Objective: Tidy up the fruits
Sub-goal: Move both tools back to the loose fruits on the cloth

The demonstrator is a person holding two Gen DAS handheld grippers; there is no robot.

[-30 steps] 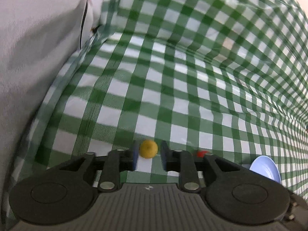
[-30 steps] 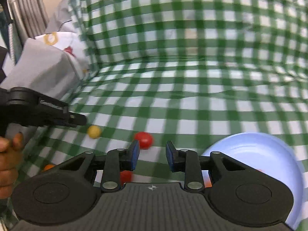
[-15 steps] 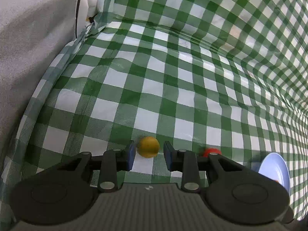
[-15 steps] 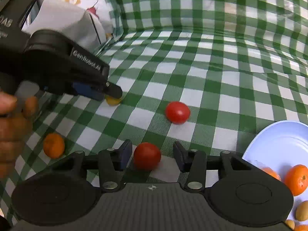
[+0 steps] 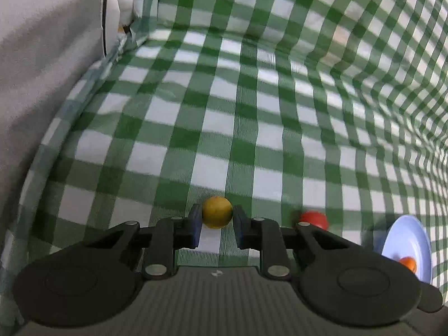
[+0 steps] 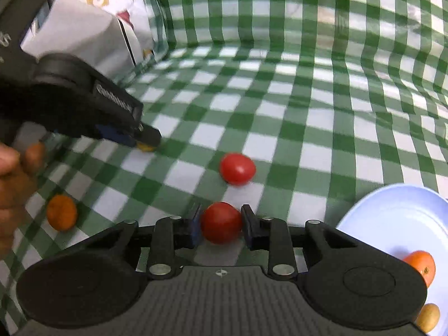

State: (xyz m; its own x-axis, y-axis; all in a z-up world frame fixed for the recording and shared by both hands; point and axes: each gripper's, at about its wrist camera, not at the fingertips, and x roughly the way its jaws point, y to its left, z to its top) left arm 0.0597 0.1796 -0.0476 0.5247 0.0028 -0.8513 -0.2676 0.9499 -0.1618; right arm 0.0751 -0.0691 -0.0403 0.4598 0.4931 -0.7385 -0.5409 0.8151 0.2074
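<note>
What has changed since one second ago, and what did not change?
Both grippers came down and are closing: the left gripper around the yellow fruit, the right gripper around a red tomato, with pads at both fruits. The second tomato, loose orange and blue plate stayed.

I am looking down my left gripper (image 5: pixel 217 225), whose jaws are closing around a small yellow fruit (image 5: pixel 217 212) lying on the green checked cloth (image 5: pixel 252 117), the pads seeming to touch its sides. A red fruit (image 5: pixel 314 219) is sitting just right, and a pale blue plate (image 5: pixel 403 240) holding an orange fruit (image 5: pixel 408 263) is showing farther right.
</note>
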